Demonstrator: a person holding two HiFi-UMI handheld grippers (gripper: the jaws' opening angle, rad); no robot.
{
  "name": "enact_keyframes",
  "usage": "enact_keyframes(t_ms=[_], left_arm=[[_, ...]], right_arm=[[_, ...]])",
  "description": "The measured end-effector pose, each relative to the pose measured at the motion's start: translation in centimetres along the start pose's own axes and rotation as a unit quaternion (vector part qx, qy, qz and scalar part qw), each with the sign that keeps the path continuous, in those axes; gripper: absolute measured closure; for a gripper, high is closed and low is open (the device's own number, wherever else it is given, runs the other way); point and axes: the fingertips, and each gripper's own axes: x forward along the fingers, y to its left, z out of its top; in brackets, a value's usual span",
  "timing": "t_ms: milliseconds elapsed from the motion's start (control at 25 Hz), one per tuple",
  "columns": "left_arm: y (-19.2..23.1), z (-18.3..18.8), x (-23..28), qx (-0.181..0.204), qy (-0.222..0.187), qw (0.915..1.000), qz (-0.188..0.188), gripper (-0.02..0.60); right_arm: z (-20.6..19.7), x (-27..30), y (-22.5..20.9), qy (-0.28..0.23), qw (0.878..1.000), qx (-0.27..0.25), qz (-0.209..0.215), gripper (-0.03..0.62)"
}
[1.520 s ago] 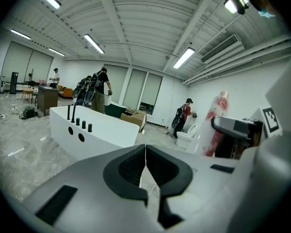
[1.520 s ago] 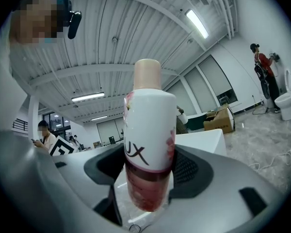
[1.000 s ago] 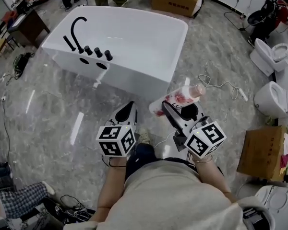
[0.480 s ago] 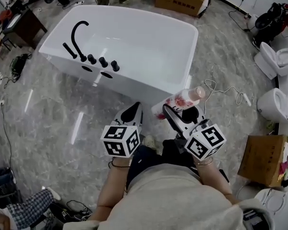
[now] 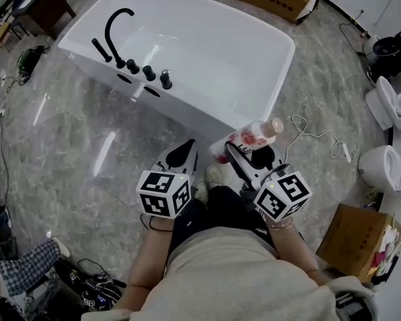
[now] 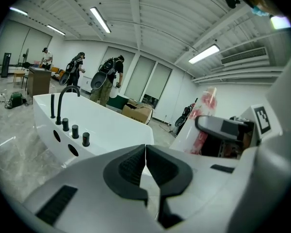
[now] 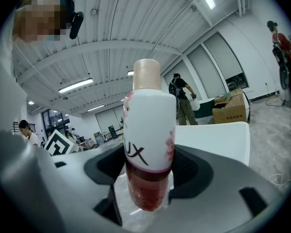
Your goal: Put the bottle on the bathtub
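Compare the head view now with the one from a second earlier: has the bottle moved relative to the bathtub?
Yes. The bottle, held in the right gripper, has come closer to the bathtub and now shows right beside its near corner.

Bottle point(image 7: 148, 144): dark letters "UX" on the white upper body, just above the red part, read in the right gripper view. Possibly a first letter curves out of sight. Left marker cube point(image 5: 164, 192), right marker cube point(image 5: 283, 196): black-and-white square codes, no letters.
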Motion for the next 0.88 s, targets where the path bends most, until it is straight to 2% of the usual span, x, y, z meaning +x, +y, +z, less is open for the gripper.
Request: enact_keyframes(t_ms=[480, 720, 880], left_arm=[[4.0, 1.2, 6.6, -0.030, 0.008, 0.9984, 0.048, 0.574], [5.4, 0.9, 9.3, -0.063, -0.012, 0.9972, 0.037, 0.574], [6.7, 0.2, 11.1, -0.063, -0.009, 0.9976, 0.028, 0.574]], right_arm=[[0.9, 7.1, -7.3, 0.032, 0.999, -0.018, 0.025, 0.310], [-0.3, 10.4, -10.0, 0.048, 0.997, -0.040, 0.038, 0.310], [-1.7, 12.2, -11.5, 0.063, 0.996, -0.050, 0.037, 0.312]])
